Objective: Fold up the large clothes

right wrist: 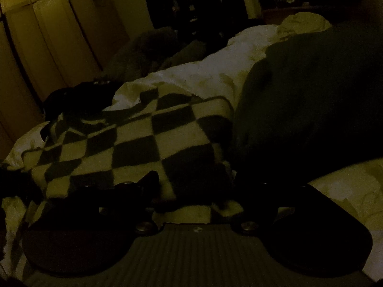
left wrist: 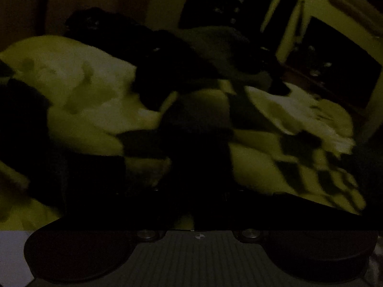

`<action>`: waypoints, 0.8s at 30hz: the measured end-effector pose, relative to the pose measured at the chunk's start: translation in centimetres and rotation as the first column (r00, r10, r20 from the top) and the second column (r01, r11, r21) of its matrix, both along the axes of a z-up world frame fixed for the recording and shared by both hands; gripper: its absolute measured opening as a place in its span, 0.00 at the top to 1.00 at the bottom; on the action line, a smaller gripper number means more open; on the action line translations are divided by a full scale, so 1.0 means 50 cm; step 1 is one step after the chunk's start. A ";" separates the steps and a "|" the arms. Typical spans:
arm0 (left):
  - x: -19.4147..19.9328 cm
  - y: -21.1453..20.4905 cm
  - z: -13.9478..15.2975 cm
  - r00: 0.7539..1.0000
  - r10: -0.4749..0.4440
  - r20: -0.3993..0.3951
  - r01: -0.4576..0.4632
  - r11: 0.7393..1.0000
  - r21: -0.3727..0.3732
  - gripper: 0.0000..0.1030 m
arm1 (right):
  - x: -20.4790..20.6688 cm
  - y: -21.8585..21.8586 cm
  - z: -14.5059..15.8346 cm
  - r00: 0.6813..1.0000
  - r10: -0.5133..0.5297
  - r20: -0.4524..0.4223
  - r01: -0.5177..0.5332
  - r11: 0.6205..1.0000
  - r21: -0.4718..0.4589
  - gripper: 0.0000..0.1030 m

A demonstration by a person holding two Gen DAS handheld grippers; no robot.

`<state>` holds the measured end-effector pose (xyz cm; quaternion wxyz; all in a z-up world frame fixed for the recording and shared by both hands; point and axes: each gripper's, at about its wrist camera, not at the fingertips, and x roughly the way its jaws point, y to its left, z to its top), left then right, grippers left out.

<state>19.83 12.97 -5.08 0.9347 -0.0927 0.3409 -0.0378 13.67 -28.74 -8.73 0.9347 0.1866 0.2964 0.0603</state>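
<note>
right wrist view, very dim: a checkered garment (right wrist: 143, 143) lies spread on pale bedding (right wrist: 203, 79), reaching between the right gripper (right wrist: 194, 191) fingers; grip unclear. only here, a wardrobe (right wrist: 47, 35). left wrist view shows the left gripper (left wrist: 191, 198) too dark to judge, checks bunched

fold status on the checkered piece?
Done: little. The checkered garment is spread fairly flat on the white bedding, with no tidy fold visible. In hand: the right gripper sits at its near edge; the left gripper is over rumpled checkered fabric. Too dark to confirm either grip. Left: all folds, plus the dark garment alongside.
</note>
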 end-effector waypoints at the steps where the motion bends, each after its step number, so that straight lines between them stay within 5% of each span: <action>1: 0.006 0.008 -0.002 1.000 0.023 0.002 -0.023 1.000 -0.014 0.08 | 0.000 0.001 0.000 1.000 0.001 0.000 -0.001 1.000 -0.001 0.27; 3: 0.006 0.030 0.005 0.998 0.065 0.014 -0.064 0.996 -0.066 0.34 | -0.002 0.001 0.001 1.000 0.002 0.002 -0.002 1.000 -0.001 0.27; 5: -0.010 0.051 0.021 0.994 0.099 0.038 -0.095 0.991 -0.095 0.40 | -0.003 0.000 0.002 1.000 0.003 0.004 -0.003 1.000 0.001 0.27; 16: -0.133 0.107 0.056 0.994 0.103 0.039 -0.097 0.986 -0.139 0.42 | -0.005 0.002 0.004 1.000 -0.011 0.009 0.011 1.000 0.000 0.26; 19: -0.138 0.087 0.048 0.998 0.065 0.000 -0.065 0.996 -0.054 0.32 | -0.005 0.003 0.004 1.000 -0.014 0.004 0.014 1.000 0.002 0.25; 21: -0.142 0.080 0.044 0.996 0.095 -0.002 -0.095 0.995 -0.013 0.09 | -0.005 0.002 0.004 1.000 -0.013 0.003 0.013 1.000 -0.001 0.25; 24: -0.154 0.073 0.063 0.993 0.109 0.048 -0.108 0.994 -0.029 0.00 | -0.008 0.004 0.006 1.000 -0.013 0.005 0.013 1.000 -0.009 0.24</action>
